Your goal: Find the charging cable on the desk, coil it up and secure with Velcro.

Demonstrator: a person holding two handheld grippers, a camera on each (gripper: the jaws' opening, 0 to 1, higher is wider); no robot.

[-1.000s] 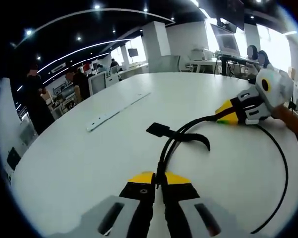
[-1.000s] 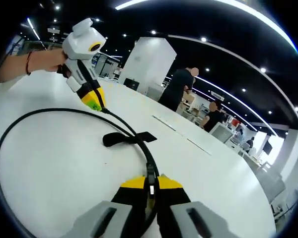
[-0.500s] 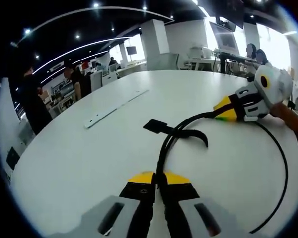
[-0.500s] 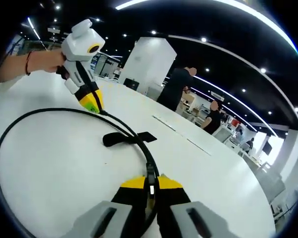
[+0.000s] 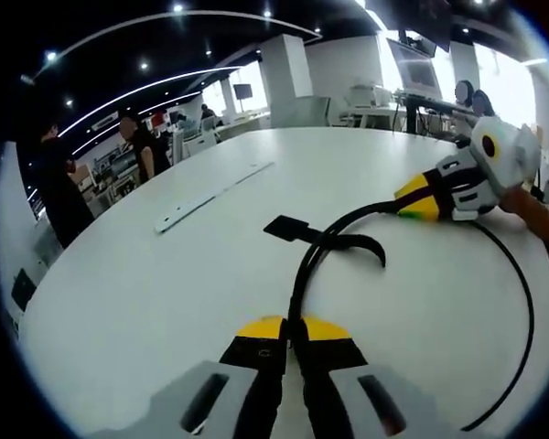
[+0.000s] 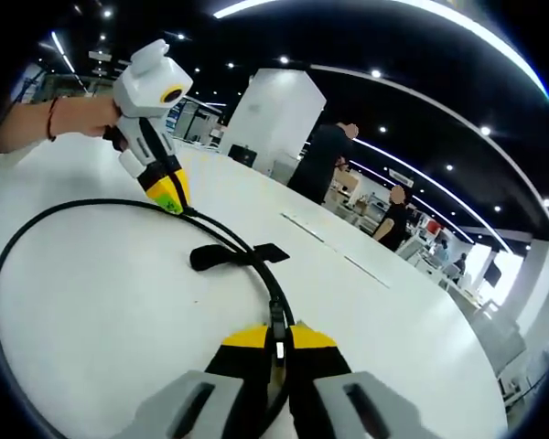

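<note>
Still, both the left gripper [image 5: 293, 327] and right gripper [image 6: 276, 335] stay clamped on the black cable [image 5: 304, 274], barely shifted.

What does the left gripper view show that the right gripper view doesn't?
Left gripper view: bright windows behind a far desk of equipment, and the right tongs from outside, clamped on the thin black charging cable. Right gripper view: a red band on the person's wrist, and the left tongs from outside, also clamped on it. Both: that cable looping over the round white table, its black Velcro strap and a long flat white strip.
</note>
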